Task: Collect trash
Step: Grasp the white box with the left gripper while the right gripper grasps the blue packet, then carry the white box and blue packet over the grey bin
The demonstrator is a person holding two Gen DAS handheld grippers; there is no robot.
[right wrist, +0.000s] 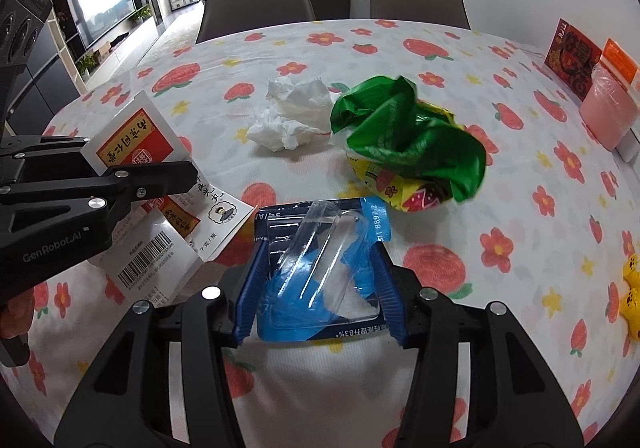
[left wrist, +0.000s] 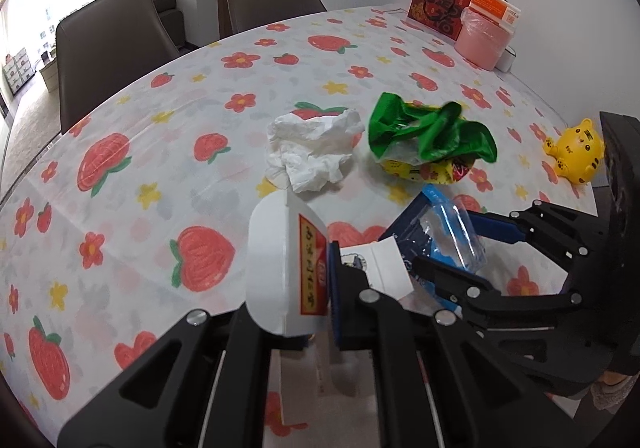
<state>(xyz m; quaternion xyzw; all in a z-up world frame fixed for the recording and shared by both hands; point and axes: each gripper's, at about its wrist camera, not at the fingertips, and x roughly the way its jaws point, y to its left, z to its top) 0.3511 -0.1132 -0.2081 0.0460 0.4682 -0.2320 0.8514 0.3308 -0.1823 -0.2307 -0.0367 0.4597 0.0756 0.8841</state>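
Left gripper (left wrist: pixel 320 284) was clenched on a flattened white carton (left wrist: pixel 280 268) with a red and yellow label, jaws pinching its edge; the carton stood raised off the tablecloth (left wrist: pixel 140 120) at the gripper's tip. In the right wrist view the same carton (right wrist: pixel 136 136) appeared at 9 o'clock, held in the left gripper (right wrist: pixel 188 172), with its printed flap and barcode hanging down toward the cloth.

Right gripper (right wrist: pixel 316 280) had a blue blister pack (right wrist: pixel 320 268) with a clear plastic bubble between its blue pads (right wrist: pixel 250 288); both pads lay against the pack's side edges, grasping it. In the left wrist view this pack (left wrist: pixel 440 236) sat at 4 o'clock, beside the carton, in the right gripper (left wrist: pixel 460 244).

Loose trash on the table:
- Crumpled white tissue (left wrist: pixel 312 152), at 12 o'clock from the carton, lying apart from both grippers; in the right view (right wrist: pixel 292 116) at 11 o'clock from the pack.
- Green plastic bag (left wrist: pixel 428 132) bunched on top of a yellow printed wrapper (left wrist: pixel 424 172), just beside the tissue at its 3 o'clock; in the right view (right wrist: pixel 408 132) at 1 o'clock from the pack.

Far edge, 1 o'clock: pink container (left wrist: pixel 484 36) with a red box (left wrist: pixel 438 12) behind it. Yellow tiger figure (left wrist: pixel 576 152) at 3 o'clock. Two chairs (left wrist: pixel 108 48) stood past the table.
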